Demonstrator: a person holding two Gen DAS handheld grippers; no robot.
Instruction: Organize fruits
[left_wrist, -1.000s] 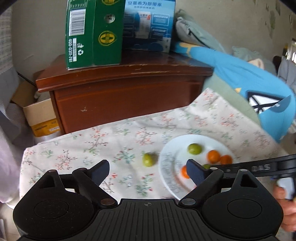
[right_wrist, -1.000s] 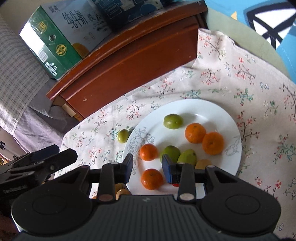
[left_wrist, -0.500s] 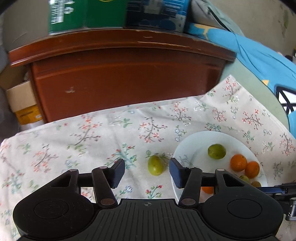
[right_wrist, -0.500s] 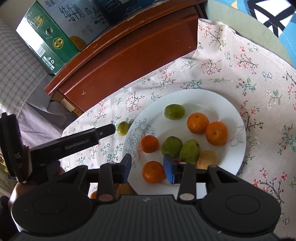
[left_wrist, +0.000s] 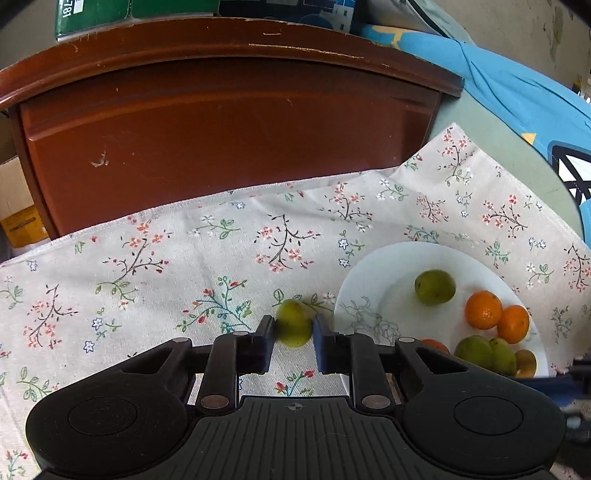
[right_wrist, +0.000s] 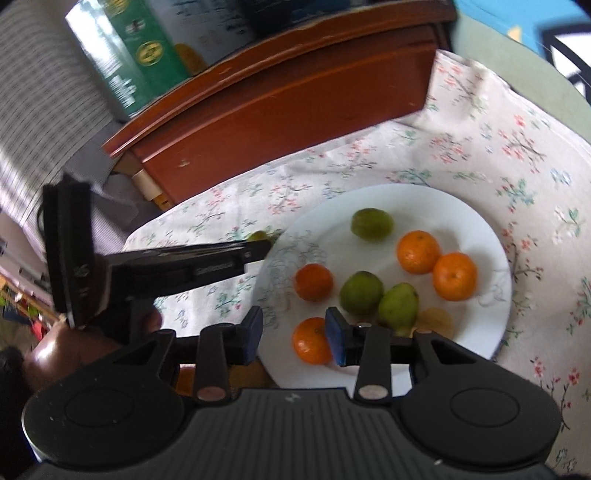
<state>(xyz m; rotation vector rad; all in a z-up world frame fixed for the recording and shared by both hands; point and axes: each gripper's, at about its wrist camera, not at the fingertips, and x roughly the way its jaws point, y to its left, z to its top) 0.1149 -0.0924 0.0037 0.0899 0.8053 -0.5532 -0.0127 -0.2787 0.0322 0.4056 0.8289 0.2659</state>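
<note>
A small green fruit (left_wrist: 293, 324) lies on the floral cloth just left of the white plate (left_wrist: 373, 280). My left gripper (left_wrist: 293, 345) has its blue pads on both sides of it, closed against it. The plate (right_wrist: 476, 218) holds several oranges and green fruits, such as an orange (right_wrist: 312, 341) and a green fruit (right_wrist: 371, 223). My right gripper (right_wrist: 294, 338) is open and empty above the plate's near edge, the orange between its fingers. In the right wrist view the left gripper (right_wrist: 258, 248) reaches to the green fruit (right_wrist: 258, 235).
A dark wooden cabinet (left_wrist: 229, 122) stands behind the clothed table, with a green carton (right_wrist: 144, 55) and a blue box on top. A blue garment (left_wrist: 517, 96) lies at the right. A cardboard box (left_wrist: 14, 206) sits at the left.
My left gripper moved forward and down and closed its pads onto the green fruit on the cloth. My right gripper shifted slightly and stayed open over the plate.
</note>
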